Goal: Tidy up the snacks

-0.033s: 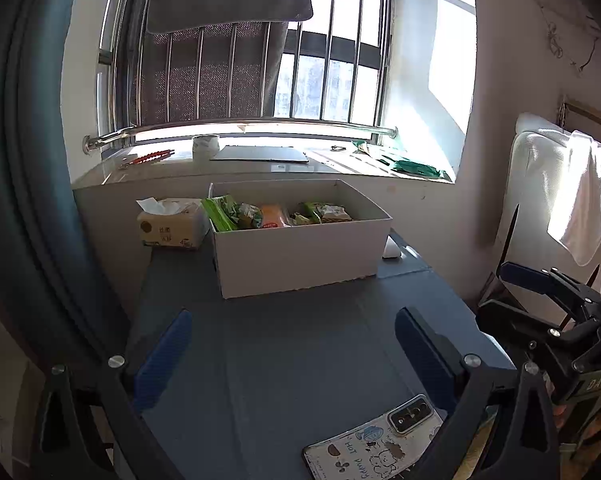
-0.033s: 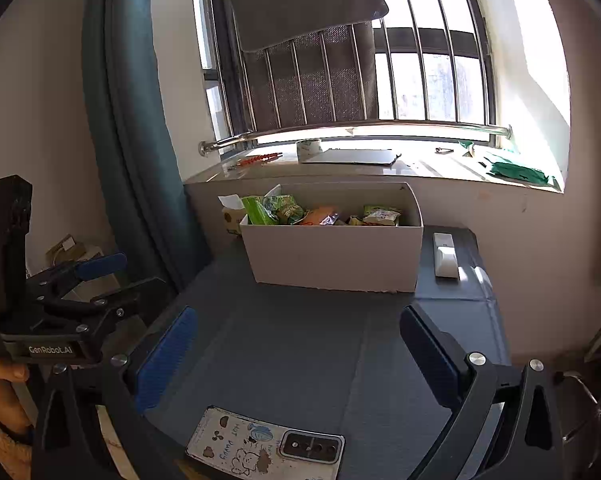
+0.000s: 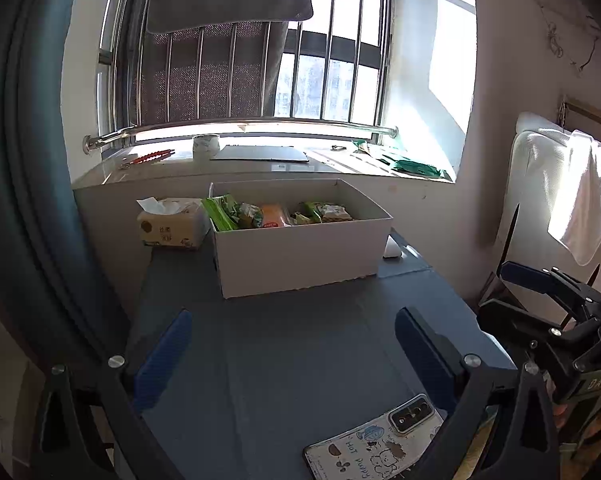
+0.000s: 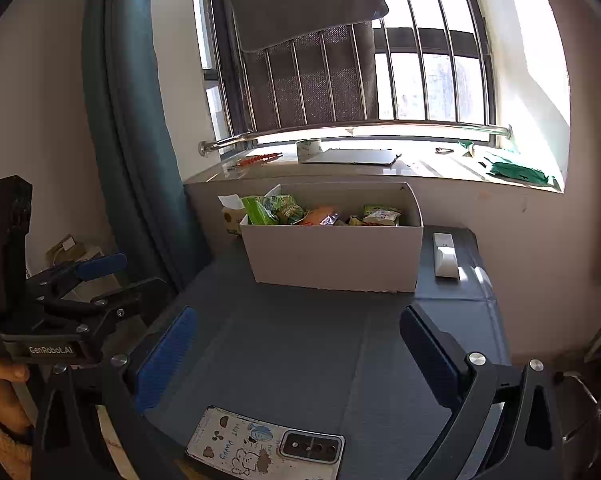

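Note:
A white cardboard box (image 3: 300,258) stands at the far side of the dark grey table (image 3: 292,344), also in the right wrist view (image 4: 336,256). Several snack packets (image 3: 276,214) lie inside it: green ones, an orange one, a yellow-green one (image 4: 380,215). My left gripper (image 3: 296,344) is open and empty, held over the near part of the table. My right gripper (image 4: 300,348) is open and empty too, alongside it. Each gripper shows at the edge of the other's view.
A phone in a cartoon case (image 4: 264,446) lies at the table's near edge. A tissue pack (image 3: 170,224) sits left of the box, a white remote (image 4: 445,254) to its right. Windowsill behind, blue curtain (image 4: 132,120) left, white bedding (image 3: 560,200) right.

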Demonstrator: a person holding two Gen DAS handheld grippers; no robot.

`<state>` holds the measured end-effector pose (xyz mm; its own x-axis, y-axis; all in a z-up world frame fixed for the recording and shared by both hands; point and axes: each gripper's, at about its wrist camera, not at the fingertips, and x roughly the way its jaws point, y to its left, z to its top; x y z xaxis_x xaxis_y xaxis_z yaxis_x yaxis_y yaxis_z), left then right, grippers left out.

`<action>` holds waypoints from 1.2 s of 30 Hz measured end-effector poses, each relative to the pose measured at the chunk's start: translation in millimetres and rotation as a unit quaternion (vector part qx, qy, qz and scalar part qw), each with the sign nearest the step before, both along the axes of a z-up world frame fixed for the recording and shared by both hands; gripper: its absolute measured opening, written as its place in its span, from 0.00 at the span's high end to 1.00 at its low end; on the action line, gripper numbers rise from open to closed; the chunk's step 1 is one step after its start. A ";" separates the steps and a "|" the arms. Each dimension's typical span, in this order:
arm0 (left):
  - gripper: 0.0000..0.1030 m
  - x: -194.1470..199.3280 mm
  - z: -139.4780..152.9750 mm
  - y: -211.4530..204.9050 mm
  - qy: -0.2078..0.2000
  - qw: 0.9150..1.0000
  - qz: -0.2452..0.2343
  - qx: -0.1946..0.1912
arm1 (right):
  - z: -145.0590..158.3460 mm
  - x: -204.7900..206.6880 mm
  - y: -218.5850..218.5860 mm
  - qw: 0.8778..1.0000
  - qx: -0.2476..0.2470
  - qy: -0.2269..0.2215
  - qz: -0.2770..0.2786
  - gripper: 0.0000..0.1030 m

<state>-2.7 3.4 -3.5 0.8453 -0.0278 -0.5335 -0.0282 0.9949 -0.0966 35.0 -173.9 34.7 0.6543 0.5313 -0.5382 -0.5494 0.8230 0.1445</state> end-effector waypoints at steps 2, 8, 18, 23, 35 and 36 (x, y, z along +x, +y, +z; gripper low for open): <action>0.00 -0.2 -0.3 0.2 0.000 1.000 0.000 0.000 | -0.2 -0.1 0.0 1.000 0.000 0.000 0.000 0.00; 0.00 0.0 -0.6 0.0 0.001 1.000 0.000 0.001 | -0.6 -0.4 -0.4 1.000 0.000 0.001 0.001 0.00; 0.00 -0.1 -0.5 -0.4 0.002 1.000 0.000 0.001 | -0.9 -1.8 0.1 1.000 0.000 0.000 0.002 0.00; 0.00 0.6 -1.2 -0.3 0.003 1.000 0.000 0.001 | -1.1 -1.5 1.5 1.000 0.000 0.000 0.002 0.00; 0.00 0.4 -2.8 1.1 0.006 1.000 0.001 -0.002 | -1.0 -2.8 1.8 1.000 -0.001 -0.001 0.003 0.00; 0.00 0.2 -2.9 1.0 0.006 1.000 0.002 -0.002 | -0.9 -2.8 1.7 1.000 0.000 -0.001 0.003 0.00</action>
